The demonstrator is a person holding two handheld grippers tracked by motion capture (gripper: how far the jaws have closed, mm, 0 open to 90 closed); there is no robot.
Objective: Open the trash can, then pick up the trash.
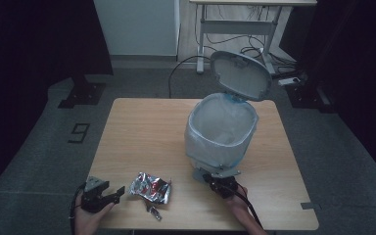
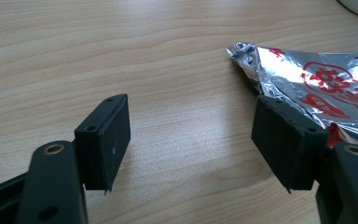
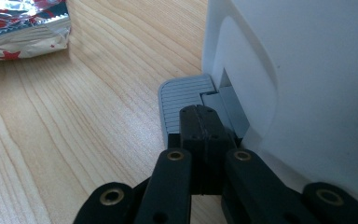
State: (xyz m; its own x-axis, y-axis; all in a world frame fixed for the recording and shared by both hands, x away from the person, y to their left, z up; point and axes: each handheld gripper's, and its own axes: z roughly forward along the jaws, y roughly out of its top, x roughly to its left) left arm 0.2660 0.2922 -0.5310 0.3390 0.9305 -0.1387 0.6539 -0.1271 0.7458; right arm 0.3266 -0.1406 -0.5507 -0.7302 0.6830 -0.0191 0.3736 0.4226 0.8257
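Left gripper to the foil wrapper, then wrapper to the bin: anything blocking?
Nothing visible. The open left gripper sits beside the crinkled silver-and-red foil wrapper, bare wood between. The white pedal bin has its lid up; the shut right gripper rests on the grey pedal.

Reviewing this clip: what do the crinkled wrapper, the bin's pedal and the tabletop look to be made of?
The wrapper looks like metallised foil film: mirror-bright, sharply creased, with red print. The pedal appears to be matte grey moulded plastic with fine ribs across its top. The tabletop shows light wood grain with a smooth, slightly glossy finish; whether it is solid wood or laminate cannot be told.
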